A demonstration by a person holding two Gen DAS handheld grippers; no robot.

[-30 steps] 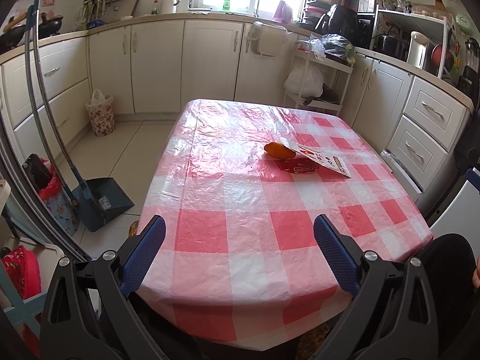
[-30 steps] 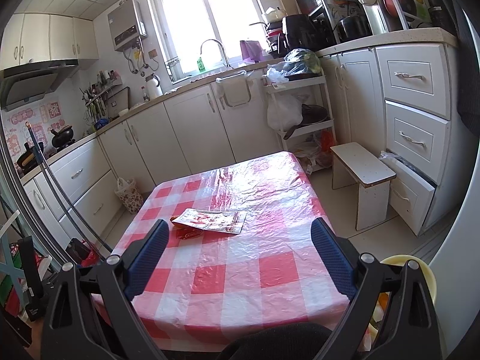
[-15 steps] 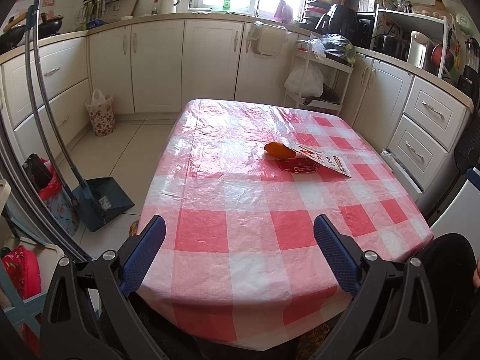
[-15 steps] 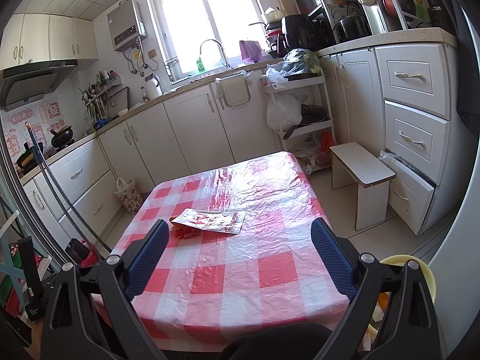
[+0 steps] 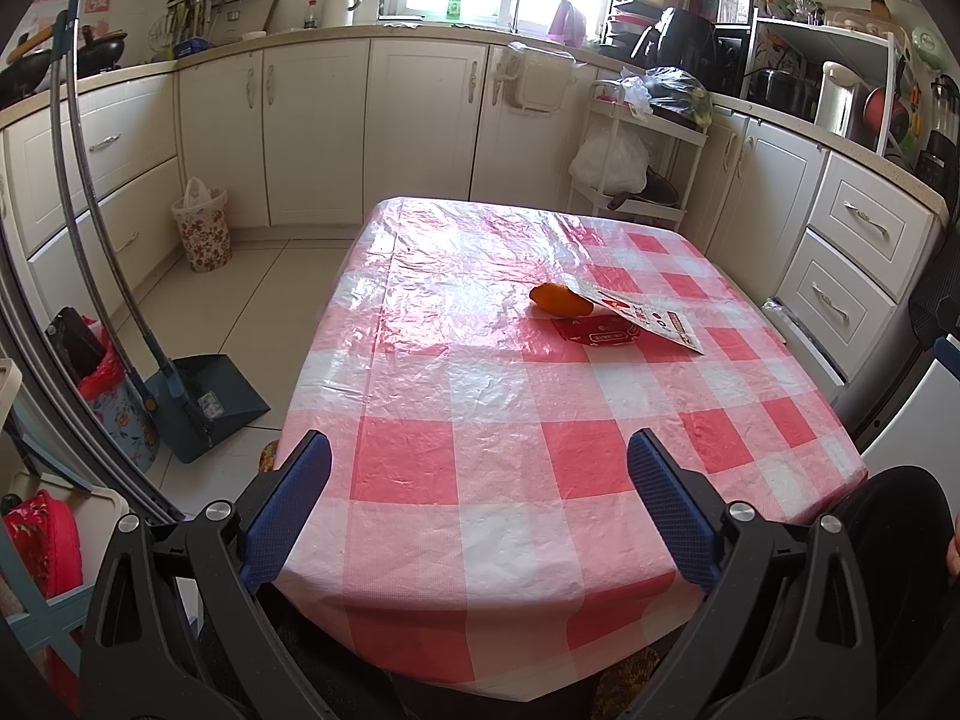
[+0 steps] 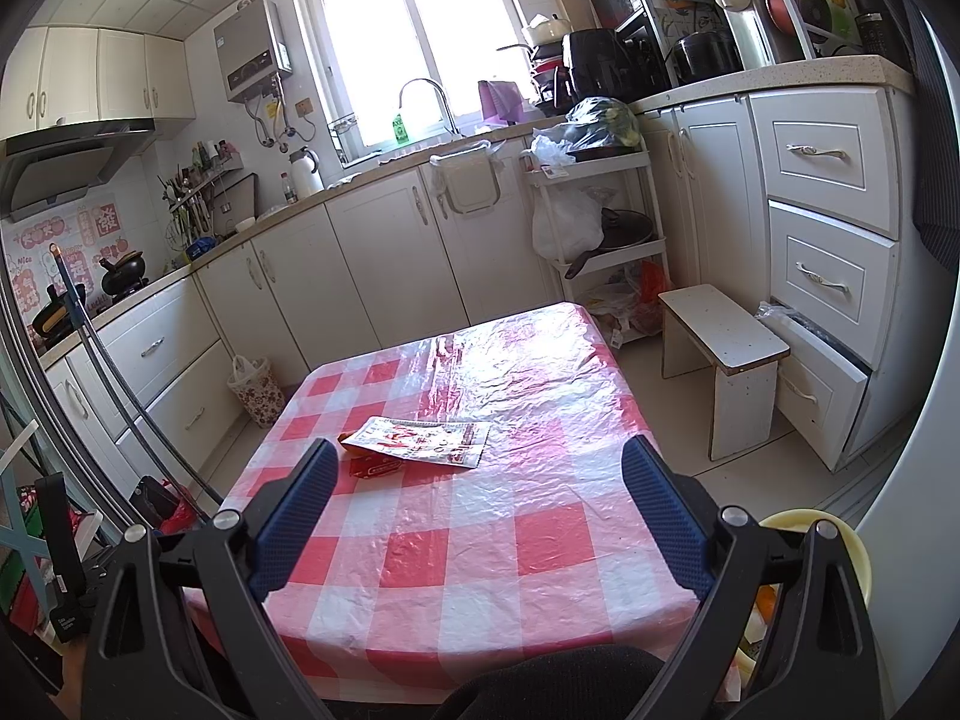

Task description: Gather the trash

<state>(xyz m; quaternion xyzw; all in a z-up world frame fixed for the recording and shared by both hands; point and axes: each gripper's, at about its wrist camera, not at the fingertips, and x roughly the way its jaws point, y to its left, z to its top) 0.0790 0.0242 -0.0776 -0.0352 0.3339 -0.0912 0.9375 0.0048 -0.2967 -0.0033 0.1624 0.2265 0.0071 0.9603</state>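
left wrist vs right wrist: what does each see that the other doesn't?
Left wrist only: dustpan on the floor, the orange piece clear of the wrapper.
Right wrist only: white stool, yellow bin, water heater.
Both: checked table, flat wrapper, red packet, floral bin. Left gripper and right gripper open.

Sunlit window (image 6: 384, 42) above white cabinets (image 5: 312, 132), tiled floor (image 5: 264, 288).

Bright window (image 6: 414, 42) backlight, glare on tablecloth (image 6: 516, 354), fisheye-bent dark edges
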